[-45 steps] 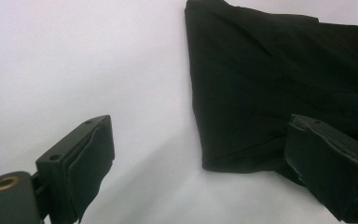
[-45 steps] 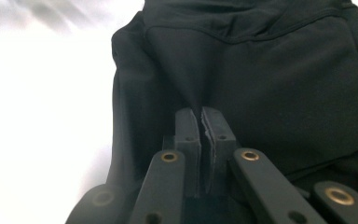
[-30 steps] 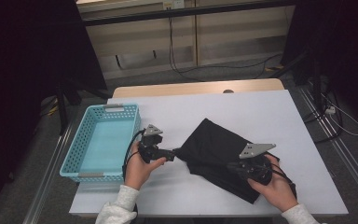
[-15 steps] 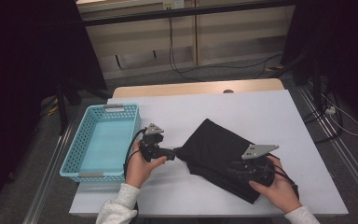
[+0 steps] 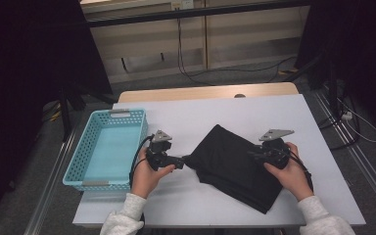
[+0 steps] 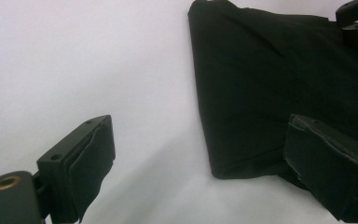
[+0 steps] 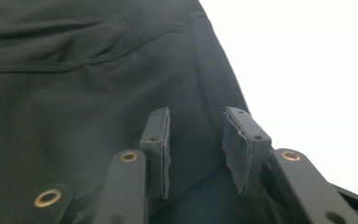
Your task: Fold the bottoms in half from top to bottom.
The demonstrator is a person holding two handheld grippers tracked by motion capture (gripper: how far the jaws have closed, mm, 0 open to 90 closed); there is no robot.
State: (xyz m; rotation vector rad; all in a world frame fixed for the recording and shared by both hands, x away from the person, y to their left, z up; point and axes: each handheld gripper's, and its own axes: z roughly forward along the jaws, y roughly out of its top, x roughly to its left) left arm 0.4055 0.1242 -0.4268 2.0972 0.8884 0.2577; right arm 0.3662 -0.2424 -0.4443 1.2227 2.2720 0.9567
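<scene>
High view: folded black cloth (image 5: 235, 166) lies mid-table, not yet in the blue basket (image 5: 85, 169) at left. Left gripper view: left gripper (image 6: 200, 172) spread wide at the cloth's corner, no grip. Right gripper view: right gripper (image 7: 196, 149) has just been opening; jaws part-spread over cloth, nothing pinched, so I'd say pickup and move remain.

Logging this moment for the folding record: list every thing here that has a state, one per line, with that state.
Black cloth: folded, lying flat on the table, held by neither tool.
Left tool: open wide, the cloth's corner by one pad.
Right tool: jaws have just been opening; pads apart over the cloth, not pinching it.
Blue basket: upright, empty.
</scene>
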